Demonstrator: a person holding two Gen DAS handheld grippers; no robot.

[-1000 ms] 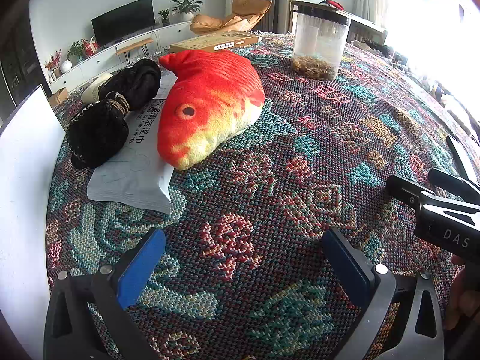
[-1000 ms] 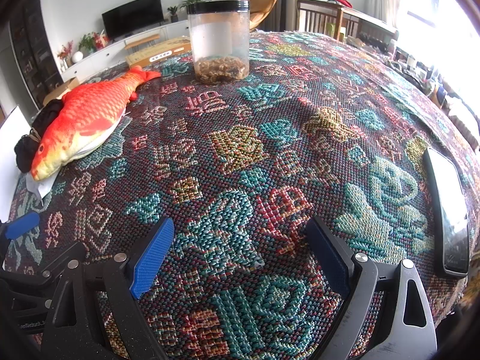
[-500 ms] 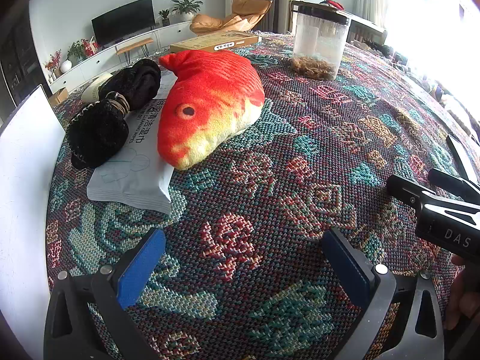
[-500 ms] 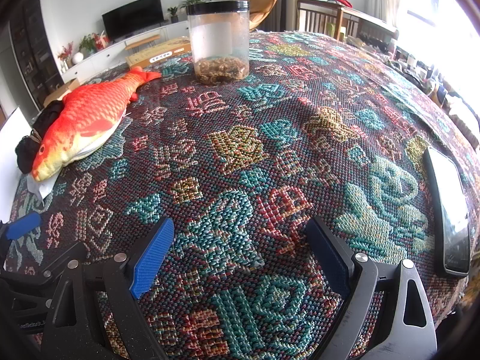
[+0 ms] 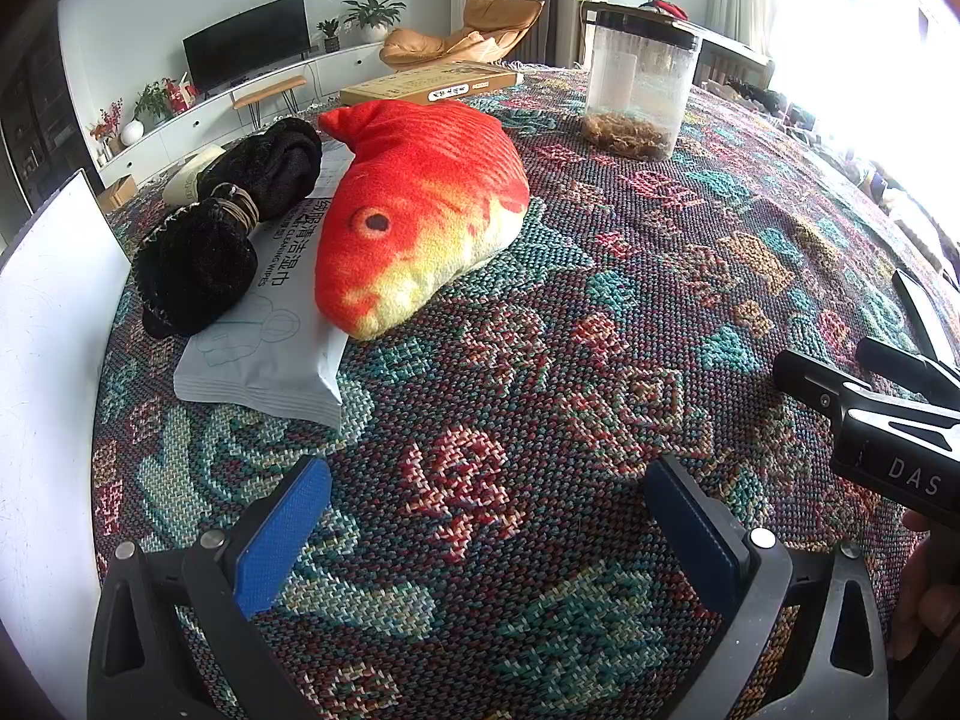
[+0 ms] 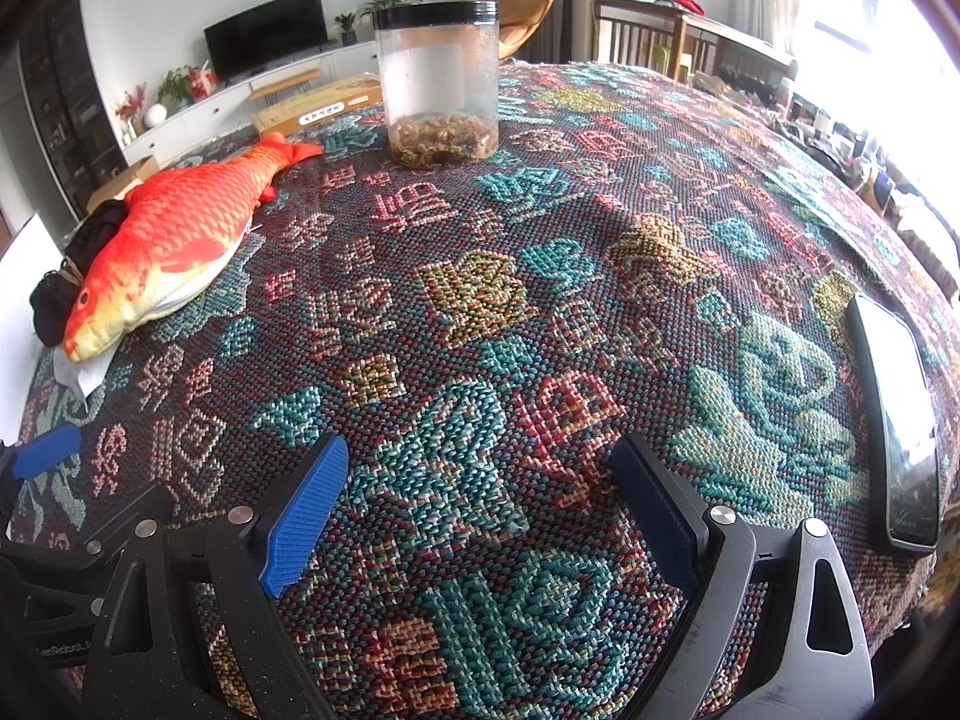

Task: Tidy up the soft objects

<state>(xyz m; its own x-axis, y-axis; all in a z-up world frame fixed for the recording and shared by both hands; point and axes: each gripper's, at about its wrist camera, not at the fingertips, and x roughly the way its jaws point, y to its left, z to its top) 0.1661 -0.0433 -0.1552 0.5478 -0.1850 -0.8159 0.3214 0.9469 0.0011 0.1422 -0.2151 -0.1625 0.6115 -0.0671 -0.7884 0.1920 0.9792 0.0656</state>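
Nothing looks sorted yet — the plush fish (image 5: 414, 204), the black knitted bundle (image 5: 222, 228) and the wipes pack (image 5: 270, 324) lie together at the left of the frame on the patterned desk (image 5: 600, 312), untouched by either tool. Left tongs (image 5: 486, 534) and right tongs (image 6: 480, 510) both stand apart, holding nothing. The clear jar (image 6: 441, 84), upper centre and lidded, holds only a brown clump at its bottom — no soft things.
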